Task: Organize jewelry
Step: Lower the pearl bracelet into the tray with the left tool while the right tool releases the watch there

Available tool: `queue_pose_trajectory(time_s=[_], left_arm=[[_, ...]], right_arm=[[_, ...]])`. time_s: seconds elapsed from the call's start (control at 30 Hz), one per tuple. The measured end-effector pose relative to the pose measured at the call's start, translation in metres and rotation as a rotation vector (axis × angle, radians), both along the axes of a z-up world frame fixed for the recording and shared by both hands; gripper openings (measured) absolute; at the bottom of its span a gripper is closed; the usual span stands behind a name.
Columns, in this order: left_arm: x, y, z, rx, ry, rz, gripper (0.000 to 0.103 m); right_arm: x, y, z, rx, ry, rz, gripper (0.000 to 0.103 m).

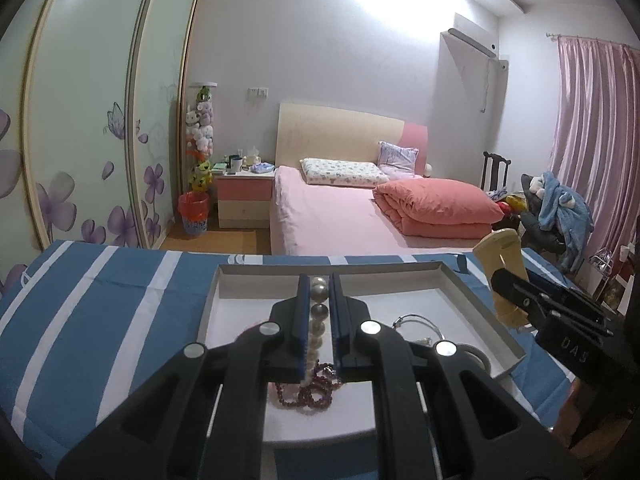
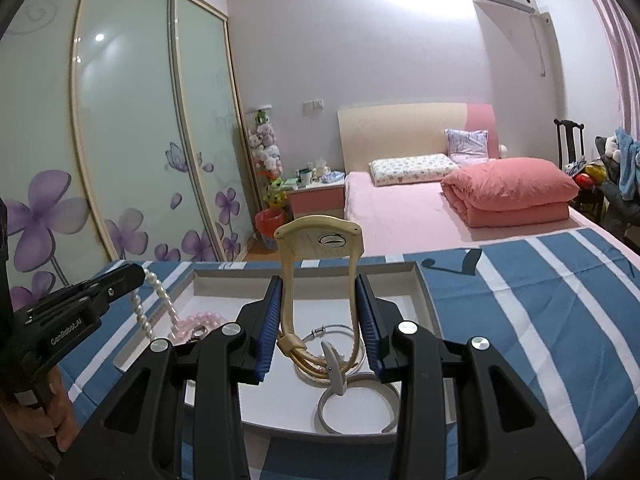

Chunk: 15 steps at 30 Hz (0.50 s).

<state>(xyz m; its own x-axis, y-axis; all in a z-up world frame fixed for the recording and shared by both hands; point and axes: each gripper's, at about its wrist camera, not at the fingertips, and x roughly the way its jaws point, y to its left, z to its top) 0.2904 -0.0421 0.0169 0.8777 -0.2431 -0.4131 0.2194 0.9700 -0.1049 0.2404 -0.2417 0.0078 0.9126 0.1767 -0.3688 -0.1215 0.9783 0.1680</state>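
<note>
My left gripper (image 1: 320, 280) is shut on a white pearl necklace (image 1: 319, 312) and holds it over a shallow grey-rimmed tray (image 1: 476, 300); the strand hangs from it in the right wrist view (image 2: 160, 300). My right gripper (image 2: 320, 292) is shut on a cream-yellow wristwatch (image 2: 320, 240), held upright above the tray (image 2: 426, 292); it also shows in the left wrist view (image 1: 500, 264). In the tray lie a dark red bead bracelet (image 1: 316, 392), pink beads (image 2: 204, 320), a thin silver bangle (image 1: 420, 322) and a grey bangle (image 2: 356, 404).
The tray sits on a blue-and-white striped cloth (image 1: 100, 292). Beyond it are a pink bed (image 1: 328, 208) with a folded salmon quilt (image 1: 436, 208), a nightstand (image 1: 244, 196), a red bin (image 1: 194, 214), sliding wardrobe doors (image 2: 120, 140) and a cluttered chair (image 1: 556, 208).
</note>
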Motion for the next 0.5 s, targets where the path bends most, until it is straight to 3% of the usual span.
queue_pose_trajectory(time_s=[0.5], left_arm=[[0.029,-0.002,-0.03,0.002,0.093,-0.001,0.012]], right_arm=[[0.026,0.007,-0.022,-0.005,0.126,0.018,0.038]])
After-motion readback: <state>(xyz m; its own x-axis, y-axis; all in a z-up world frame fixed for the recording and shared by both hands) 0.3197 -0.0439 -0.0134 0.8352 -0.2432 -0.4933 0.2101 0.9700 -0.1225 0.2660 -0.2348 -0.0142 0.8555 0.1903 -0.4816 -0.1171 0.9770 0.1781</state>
